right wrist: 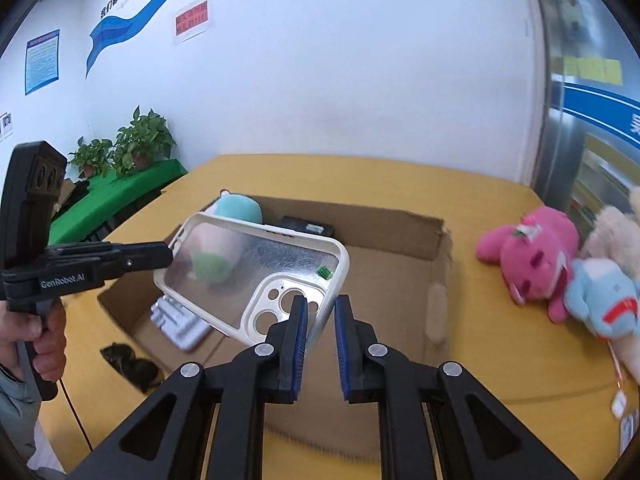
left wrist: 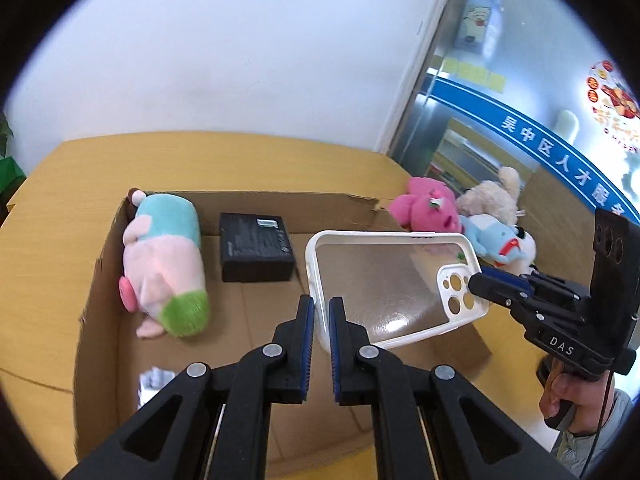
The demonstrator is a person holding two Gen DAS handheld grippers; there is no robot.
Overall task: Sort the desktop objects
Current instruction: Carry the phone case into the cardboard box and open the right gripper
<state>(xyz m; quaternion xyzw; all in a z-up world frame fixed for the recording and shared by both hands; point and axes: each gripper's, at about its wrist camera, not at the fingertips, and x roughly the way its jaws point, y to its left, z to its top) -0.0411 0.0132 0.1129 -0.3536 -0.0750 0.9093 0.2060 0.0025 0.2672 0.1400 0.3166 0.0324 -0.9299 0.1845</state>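
Observation:
A white-rimmed phone case (left wrist: 392, 280) with a clear back hangs tilted above an open cardboard box (left wrist: 280, 204). My left gripper (left wrist: 322, 304) is shut on the rim at its plain end. My right gripper (left wrist: 476, 282), held by a hand at the right, is clamped on the end with the camera cut-outs. In the right wrist view, the phone case (right wrist: 256, 256) has its rim pinched between the right gripper (right wrist: 321, 304) pads. There the left gripper (right wrist: 166, 256) grips its far left end, over the box (right wrist: 392, 220).
Inside the box lie a pink, teal and green plush (left wrist: 164, 256), a black carton (left wrist: 256, 248) and a white object (right wrist: 180, 320). Pink (right wrist: 528, 256), blue (right wrist: 600, 296) and cream (right wrist: 612, 232) plush toys sit on the yellow table (right wrist: 500, 360) to the right. Dark sunglasses (right wrist: 132, 364) lie left of the box.

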